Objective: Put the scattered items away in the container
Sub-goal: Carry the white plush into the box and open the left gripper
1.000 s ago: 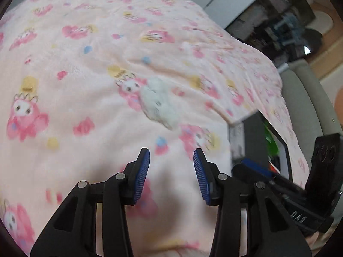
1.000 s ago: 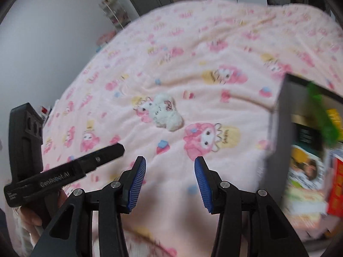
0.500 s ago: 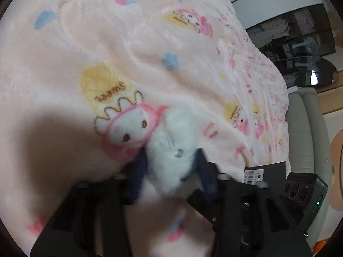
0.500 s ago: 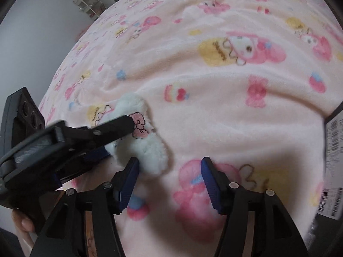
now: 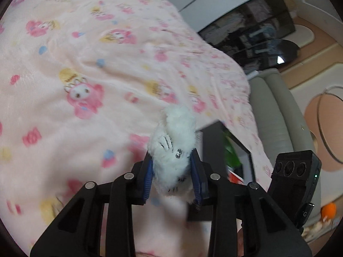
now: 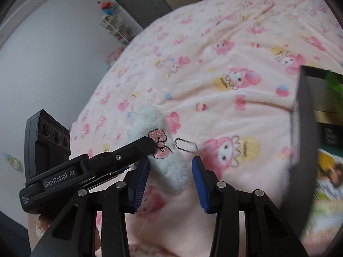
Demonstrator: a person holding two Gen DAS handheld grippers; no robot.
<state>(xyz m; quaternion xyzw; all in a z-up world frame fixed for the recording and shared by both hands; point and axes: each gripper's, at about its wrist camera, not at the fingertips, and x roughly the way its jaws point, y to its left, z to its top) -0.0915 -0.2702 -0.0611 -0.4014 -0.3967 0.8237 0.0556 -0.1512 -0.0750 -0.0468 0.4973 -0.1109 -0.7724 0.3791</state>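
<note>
Both grippers are closing in: left gripper point(image 5: 173, 176) is squeezing the white plush toy point(image 5: 174, 150) above the blanket point(image 5: 64, 42), right gripper point(image 6: 169, 181) is gaping, gripping nothing.

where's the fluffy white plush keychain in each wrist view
Left wrist: the fluffy white plush keychain sits low centre, squeezed between the left claw pads.
Right wrist: low centre-left, beside the left claw, pink bow showing.
Shared landmark: the dark open box, right of the plush.

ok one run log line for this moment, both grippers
left gripper: shut on white plush toy | right gripper: open, empty | container: not reached
</note>
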